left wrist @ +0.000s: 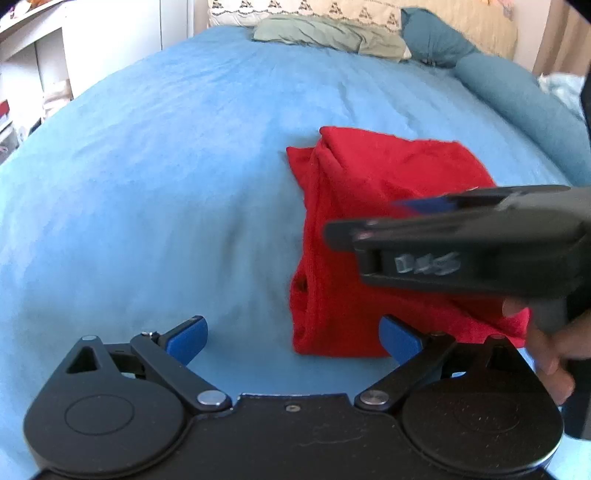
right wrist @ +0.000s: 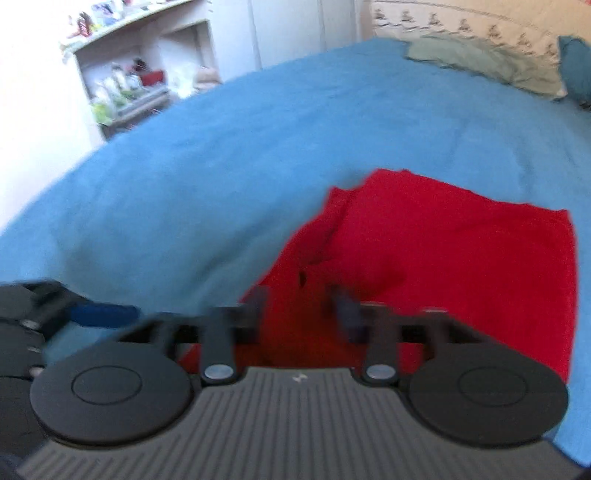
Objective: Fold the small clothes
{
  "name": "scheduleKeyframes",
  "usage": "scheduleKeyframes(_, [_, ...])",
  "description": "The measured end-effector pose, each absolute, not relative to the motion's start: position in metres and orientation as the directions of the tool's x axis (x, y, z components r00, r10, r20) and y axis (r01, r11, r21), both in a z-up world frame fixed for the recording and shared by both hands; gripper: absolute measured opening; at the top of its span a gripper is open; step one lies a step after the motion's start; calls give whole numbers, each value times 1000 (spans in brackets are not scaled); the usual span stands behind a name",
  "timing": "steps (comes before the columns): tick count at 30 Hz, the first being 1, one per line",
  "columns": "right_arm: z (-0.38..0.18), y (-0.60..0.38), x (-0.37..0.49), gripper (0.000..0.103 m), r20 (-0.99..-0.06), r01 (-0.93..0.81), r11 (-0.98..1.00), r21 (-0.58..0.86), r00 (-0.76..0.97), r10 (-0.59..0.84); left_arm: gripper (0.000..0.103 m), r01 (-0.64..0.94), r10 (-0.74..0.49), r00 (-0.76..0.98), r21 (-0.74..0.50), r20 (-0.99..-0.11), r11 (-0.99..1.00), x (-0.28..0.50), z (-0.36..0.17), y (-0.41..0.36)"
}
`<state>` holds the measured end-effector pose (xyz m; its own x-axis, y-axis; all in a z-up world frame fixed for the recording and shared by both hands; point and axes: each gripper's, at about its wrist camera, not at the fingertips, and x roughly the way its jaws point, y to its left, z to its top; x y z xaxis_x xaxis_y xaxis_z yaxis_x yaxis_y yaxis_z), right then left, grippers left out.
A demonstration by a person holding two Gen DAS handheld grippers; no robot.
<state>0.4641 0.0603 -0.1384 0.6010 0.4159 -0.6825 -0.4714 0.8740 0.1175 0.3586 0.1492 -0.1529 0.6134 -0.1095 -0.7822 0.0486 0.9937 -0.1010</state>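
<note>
A red garment (left wrist: 354,206) lies folded in a rough rectangle on the blue bedspread (left wrist: 166,177); it also shows in the right wrist view (right wrist: 443,258). My left gripper (left wrist: 293,338) is open and empty, just in front of the garment's near left corner. My right gripper (right wrist: 301,308) is open and empty, hovering low over the garment's near edge; its image is blurred. In the left wrist view the right gripper (left wrist: 364,218) reaches in from the right above the garment. The left gripper's blue fingertip (right wrist: 103,314) shows at the left of the right wrist view.
Pillows (left wrist: 332,35) and a teal bolster (left wrist: 509,96) lie at the head of the bed. White shelves (right wrist: 136,85) with small items stand beyond the bed's left side. The bedspread stretches wide to the left of the garment.
</note>
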Motion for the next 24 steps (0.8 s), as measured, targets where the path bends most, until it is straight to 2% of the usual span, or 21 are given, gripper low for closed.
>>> scheduleKeyframes(3, [-102,36,455,85,-605,-485,862,148,645,467,101,65,-149,629,-138,-763,988,353,-143,150])
scheduleKeyframes(4, [-88,25,452,88,-581,-474,867,151,667,466,101,77,-164,639,-150,-751,986,349,-138,150])
scheduleKeyframes(5, [-73,8,445,98,-550,-456,877,150,699,457,101,88,-177,647,-158,-742,983,346,-133,150])
scheduleKeyframes(6, [-63,-8,437,103,-521,-438,888,140,730,442,101,102,-190,655,-163,-731,981,343,-127,150])
scheduleKeyframes(8, [-52,-37,411,103,-479,-389,919,71,794,373,101,113,-199,674,-166,-712,980,338,-118,150])
scheduleKeyframes(10, [-60,-59,387,103,-494,-355,935,9,811,313,101,107,-195,691,-168,-696,980,338,-113,147])
scheduleKeyframes(13, [-96,-78,356,103,-547,-302,953,-4,798,251,101,96,-179,695,-158,-696,983,345,-114,138])
scheduleKeyframes(19, [-168,-81,328,103,-615,-176,983,44,771,165,101,69,-174,696,-177,-696,982,365,-121,125])
scheduleKeyframes(24, [-191,-77,335,103,-604,-96,993,66,788,116,101,40,-176,691,-206,-701,978,376,-127,122])
